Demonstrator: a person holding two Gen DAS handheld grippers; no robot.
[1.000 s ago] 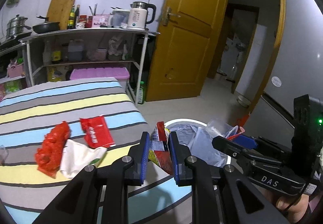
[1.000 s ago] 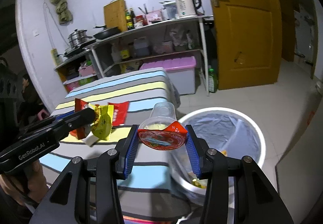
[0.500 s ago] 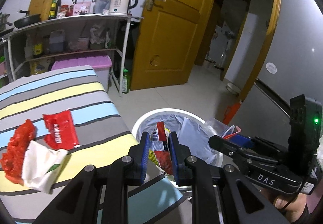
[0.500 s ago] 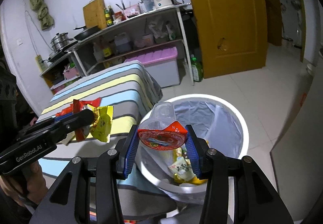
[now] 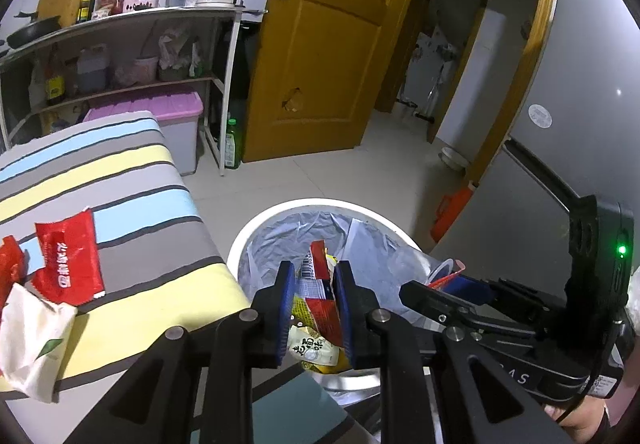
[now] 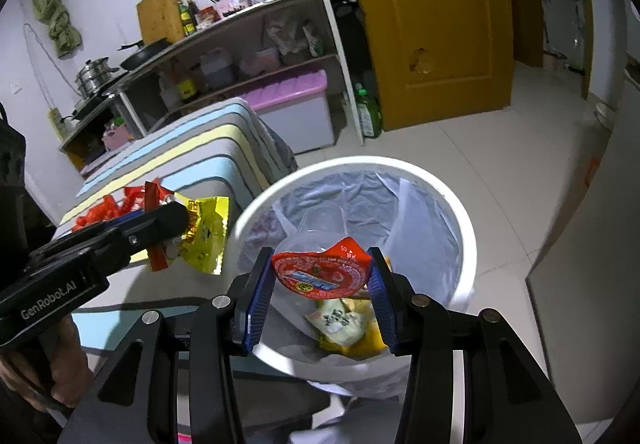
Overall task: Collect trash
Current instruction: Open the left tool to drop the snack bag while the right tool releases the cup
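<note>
**Both grippers now over the bin with their loads**

Both of my grippers have come down and across from the striped bed to the bin over the last second; a second ago the left one looked at the bedspread, and now the white rim sits right under its fingers.

My left gripper (image 5: pixel 314 304) is clamped on a crumpled bundle of snack wrappers (image 5: pixel 318 296), red, yellow and white with a barcode, which hangs between the blue pads above the near-left part of the trash bin (image 5: pixel 248 240). My right gripper (image 6: pixel 322 296) is closed on a clear plastic cup (image 6: pixel 320 234) with a red peel lid, lid facing the camera, held on its side above the bin's opening. The bin wears a pale plastic liner, and a yellow packet (image 6: pixel 344 324) already lies at its bottom.

On the bed (image 5: pixel 120 180), near its right edge, a red wrapper (image 5: pixel 68 256) lies flat, touching a white crumpled bag (image 5: pixel 32 340) beside it at the near-left corner. More red scrap (image 5: pixel 10 268) shows at the left edge of the view, partly cut off.
</note>
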